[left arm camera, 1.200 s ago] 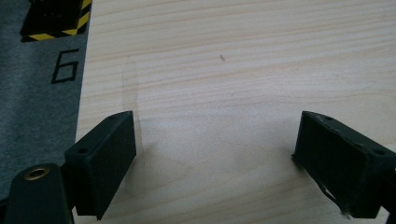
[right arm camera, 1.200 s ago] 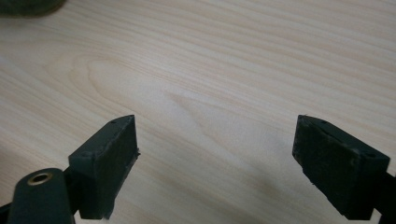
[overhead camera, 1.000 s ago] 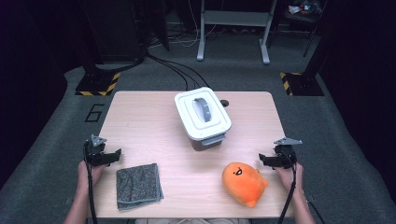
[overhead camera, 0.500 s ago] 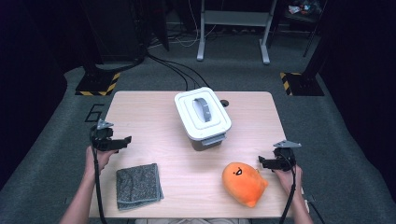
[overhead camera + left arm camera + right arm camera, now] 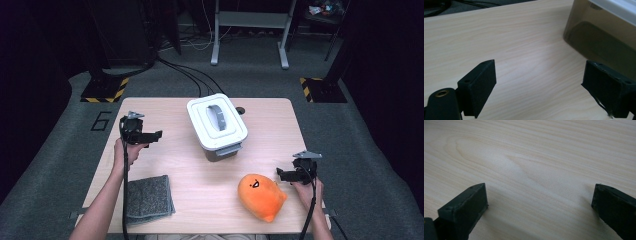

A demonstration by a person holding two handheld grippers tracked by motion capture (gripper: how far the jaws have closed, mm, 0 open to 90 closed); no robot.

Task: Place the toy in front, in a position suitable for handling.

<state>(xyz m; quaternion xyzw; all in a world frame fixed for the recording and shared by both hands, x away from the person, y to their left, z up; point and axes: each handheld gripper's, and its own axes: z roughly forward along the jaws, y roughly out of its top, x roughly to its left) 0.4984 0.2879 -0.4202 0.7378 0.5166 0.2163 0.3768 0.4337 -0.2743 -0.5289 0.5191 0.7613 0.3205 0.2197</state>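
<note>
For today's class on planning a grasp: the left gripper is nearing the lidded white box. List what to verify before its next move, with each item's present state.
1. Left gripper jaws open, nothing between them: ok.
2. Left gripper points toward the white box; the box wall shows ahead in the left gripper view: ok.
3. Lid seated on the box, handle lying flat: ok.
4. Lid latched or loose: cannot tell.
5. Right gripper open, empty, beside the orange plush toy, apart from the box: ok.
6. Grey cloth lies apart from the box: ok.
</note>
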